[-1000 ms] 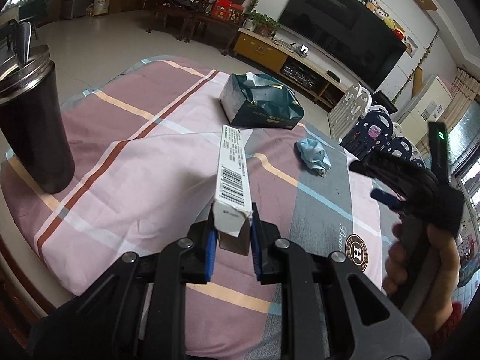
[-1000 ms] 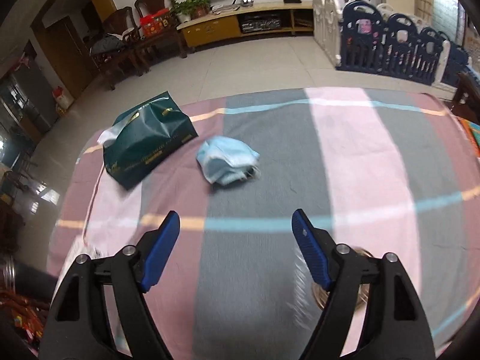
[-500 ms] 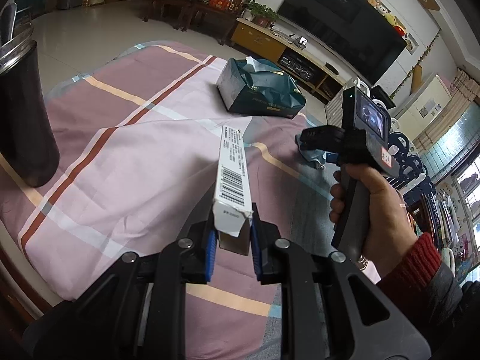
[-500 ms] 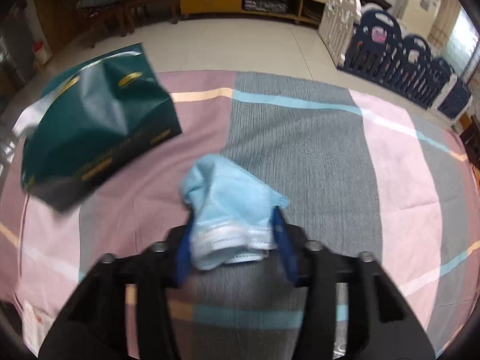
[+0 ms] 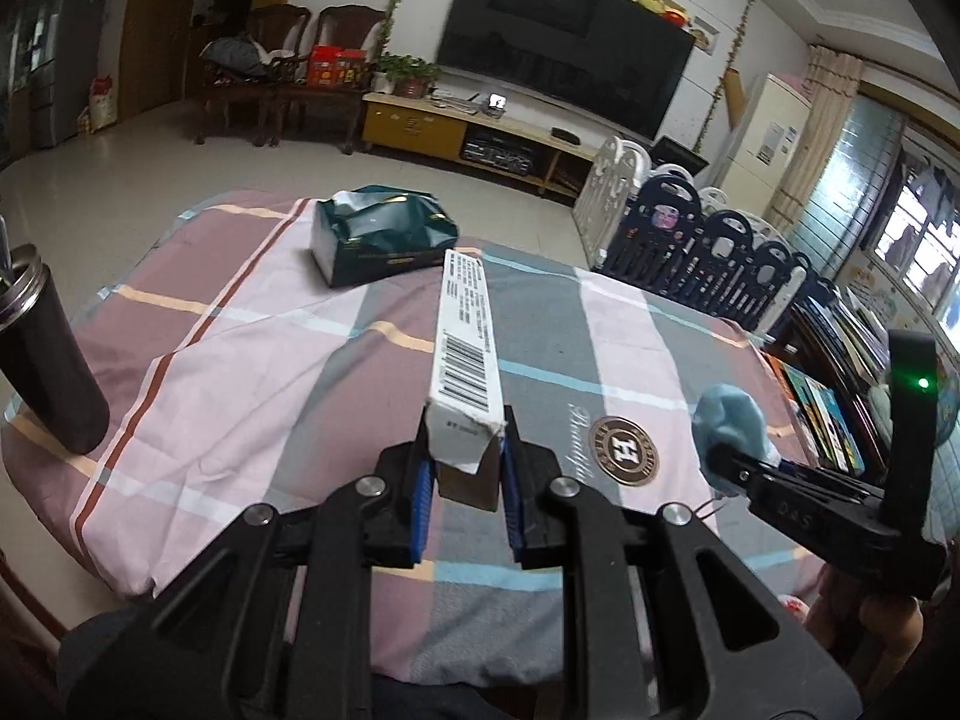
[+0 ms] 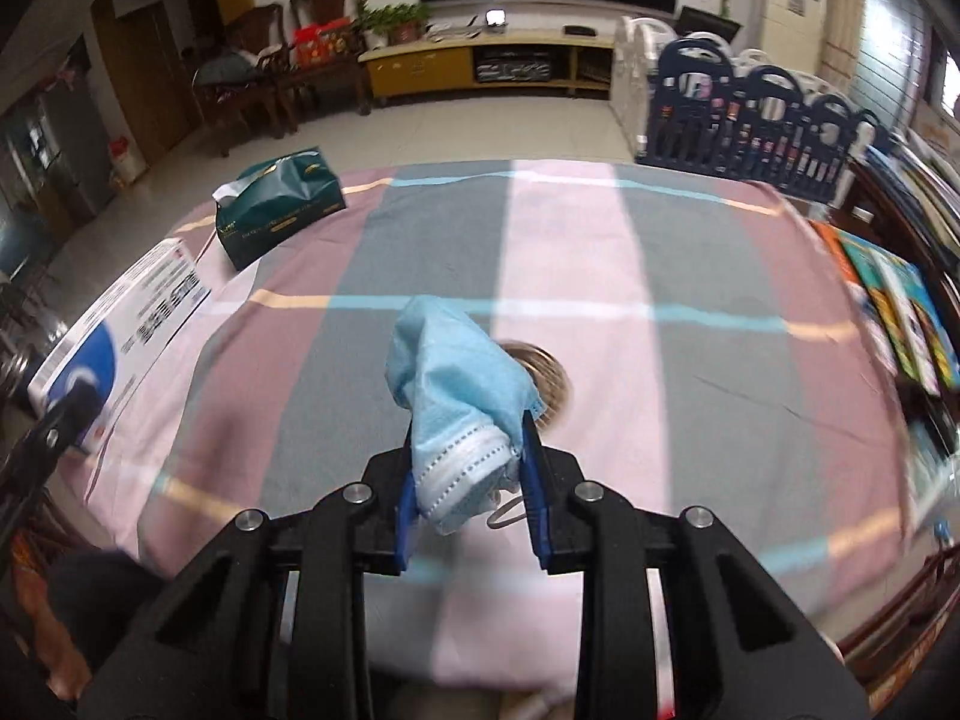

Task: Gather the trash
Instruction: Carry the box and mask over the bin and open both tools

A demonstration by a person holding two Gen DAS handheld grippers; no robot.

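Nearest to the left wrist camera, the left gripper (image 5: 463,501) is seen with its blue fingers (image 5: 422,501) nearly closed on the torn end of a long white carton (image 5: 465,354). The carton is held clear of the tabletop (image 5: 252,360) and points away from the camera, with a barcode on its upper face.

In the right wrist view, the right gripper (image 6: 469,495) has a crumpled blue face mask (image 6: 459,402) between its fingers (image 6: 405,510). The fingers are closing and already press on both sides of the mask. The mask is lifted above the tabletop and stands up out of the fingers. From the left wrist camera the same mask (image 5: 729,423) is seen to the right of the carton, at the tip of the right gripper (image 5: 729,462).

Under both grippers a striped cloth (image 6: 600,252) in pink, grey and mauve covers the tabletop. A round brown logo (image 5: 624,450) is printed on it, between the carton and the mask.

To the left of the carton, near the edge of the tabletop, a dark tumbler (image 5: 45,360) with a metal rim stands upright.

Beyond the far end of the carton, a dark green tissue pack (image 5: 384,243) lies on the cloth, with white tissue showing at its opening.
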